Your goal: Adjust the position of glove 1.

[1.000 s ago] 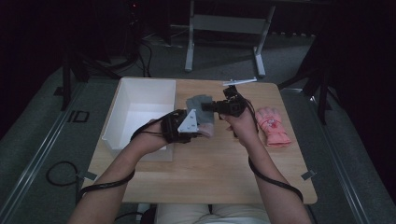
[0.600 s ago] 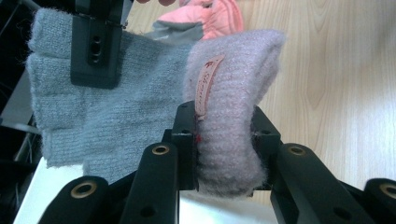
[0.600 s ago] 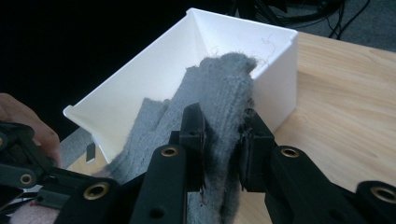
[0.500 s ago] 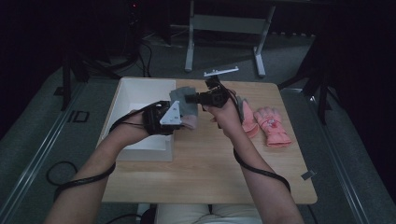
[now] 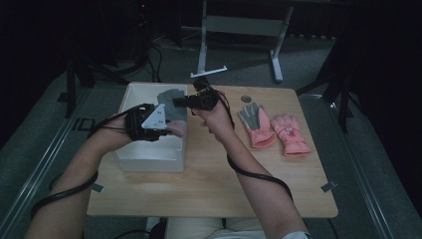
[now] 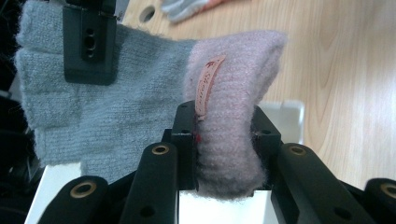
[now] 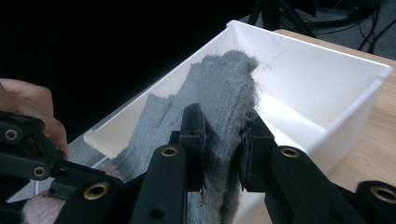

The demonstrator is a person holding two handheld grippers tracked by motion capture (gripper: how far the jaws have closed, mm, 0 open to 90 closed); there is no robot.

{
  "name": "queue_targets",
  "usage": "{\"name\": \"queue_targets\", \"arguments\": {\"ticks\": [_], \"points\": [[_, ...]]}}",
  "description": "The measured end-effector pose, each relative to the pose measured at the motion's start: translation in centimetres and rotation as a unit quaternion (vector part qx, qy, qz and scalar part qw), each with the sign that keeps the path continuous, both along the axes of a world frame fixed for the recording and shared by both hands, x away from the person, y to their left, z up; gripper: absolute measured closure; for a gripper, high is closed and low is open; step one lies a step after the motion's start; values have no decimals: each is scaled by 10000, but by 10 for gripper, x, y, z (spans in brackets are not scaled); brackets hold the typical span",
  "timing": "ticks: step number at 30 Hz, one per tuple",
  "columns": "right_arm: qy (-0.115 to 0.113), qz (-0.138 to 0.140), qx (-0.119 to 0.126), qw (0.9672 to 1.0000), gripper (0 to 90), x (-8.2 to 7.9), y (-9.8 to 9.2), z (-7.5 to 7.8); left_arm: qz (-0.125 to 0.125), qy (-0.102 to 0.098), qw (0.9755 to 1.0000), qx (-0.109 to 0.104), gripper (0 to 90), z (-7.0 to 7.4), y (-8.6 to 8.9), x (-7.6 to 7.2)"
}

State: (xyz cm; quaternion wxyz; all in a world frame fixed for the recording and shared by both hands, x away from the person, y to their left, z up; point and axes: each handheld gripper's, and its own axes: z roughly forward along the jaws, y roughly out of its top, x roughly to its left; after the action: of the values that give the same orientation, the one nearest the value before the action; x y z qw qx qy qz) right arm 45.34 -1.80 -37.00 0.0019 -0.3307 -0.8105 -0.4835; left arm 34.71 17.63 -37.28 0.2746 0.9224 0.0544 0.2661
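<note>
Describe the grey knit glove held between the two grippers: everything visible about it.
The grey knit glove is fuzzy wool-like knit with a pale pink cuff bearing a small label. The left gripper clamps the cuff; the right gripper pinches the finger end. It hangs stretched between them over the white bin.

One grey-and-pink knit glove (image 5: 170, 107) left of centre, two pink gloves (image 5: 257, 124) (image 5: 290, 134) right of centre, one white bin (image 5: 149, 154) at left, two hand-held grippers (image 5: 166, 129) (image 5: 180, 102), one counter (image 5: 219, 184).
</note>
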Motion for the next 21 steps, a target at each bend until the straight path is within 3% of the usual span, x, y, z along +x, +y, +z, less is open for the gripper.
{"name": "queue_targets", "arguments": {"ticks": [6, 12, 14, 15, 16, 17, 21], "points": [[84, 86, -116, 9999, 750, 4, 28, -12, 27, 118, 9997, 222, 689, -10, 23, 4], [272, 23, -337, 9991, 749, 14, 40, -35, -114, 117, 9990, 418, 685, -38, 30, 15], [377, 13, -406, 9985, 749, 18, 41, -42, -167, 99, 9983, 558, 684, -51, 28, 18], [484, 25, -555, 9973, 749, 22, 43, -50, -220, 160, 9969, 739, 683, -61, 26, 23], [484, 25, -555, 9973, 749, 22, 43, -50, -220, 160, 9969, 739, 684, -61, 26, 23], [515, 27, -733, 9960, 748, 24, 46, -57, -287, 241, 9951, 918, 684, -67, 24, 27], [607, -44, -839, 9946, 744, 30, 49, -66, -319, 376, 9935, 1026, 683, -72, 23, 36]]}}
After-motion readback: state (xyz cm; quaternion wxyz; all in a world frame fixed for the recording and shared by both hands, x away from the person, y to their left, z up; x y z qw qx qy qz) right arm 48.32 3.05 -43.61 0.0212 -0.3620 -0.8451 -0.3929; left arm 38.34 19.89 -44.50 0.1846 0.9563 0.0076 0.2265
